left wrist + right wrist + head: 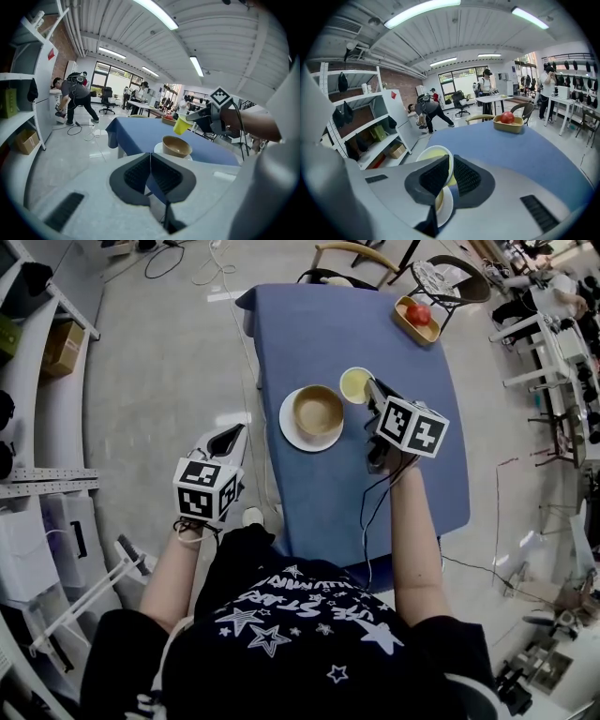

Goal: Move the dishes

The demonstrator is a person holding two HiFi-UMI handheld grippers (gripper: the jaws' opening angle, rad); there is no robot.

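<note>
Table (323,329) with blue cloth is carrying a white plate (289,433) sitting near the middle of its left edge, tan bowl (318,409) resting on that plate, and a yellow tray (427,335) holding a red fruit (419,313) sitting at the far right corner.

The right gripper (451,162) has its jaws clamped on the rim of a yellow cup (432,152), one pad inside the cup and one outside, and the cup is tipped over sideways above the near left edge of the blue counter (511,154). At the counter's far end sits a tan tray (508,126) with a red apple (507,117) in it, and a wooden chair (480,118) stands just past that end. Off the counter's left side there are white shelves (370,126) and a person (426,110) bent over.
</note>
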